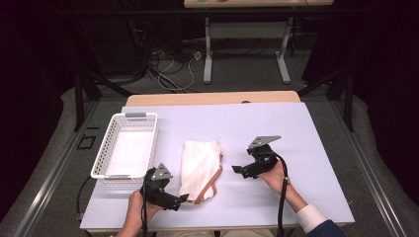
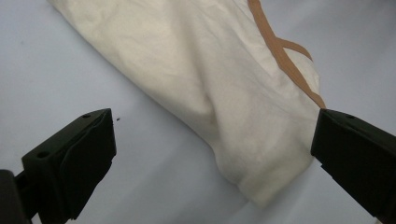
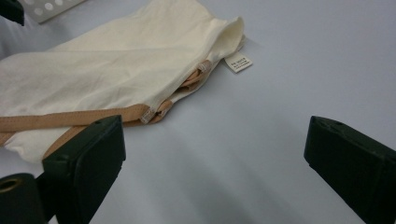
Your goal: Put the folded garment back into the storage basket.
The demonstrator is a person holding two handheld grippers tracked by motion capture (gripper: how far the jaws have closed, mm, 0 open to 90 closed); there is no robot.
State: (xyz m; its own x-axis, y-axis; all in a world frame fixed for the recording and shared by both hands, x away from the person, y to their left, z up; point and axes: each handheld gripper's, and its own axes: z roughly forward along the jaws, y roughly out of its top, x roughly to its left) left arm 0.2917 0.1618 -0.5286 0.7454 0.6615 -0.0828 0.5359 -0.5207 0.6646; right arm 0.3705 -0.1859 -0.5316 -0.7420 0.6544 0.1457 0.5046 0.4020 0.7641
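The cloth lies folded on the mat, long axis running away from me, beside the basket. My left claw gapes at its near corner, probably not touching; my right claw, also wide, stands farther off.

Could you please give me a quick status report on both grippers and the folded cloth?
Left gripper open, at the near end of the folded cream cloth with tan straps. Right gripper open, clear of it. White perforated plastic basket alongside, nothing in the way.
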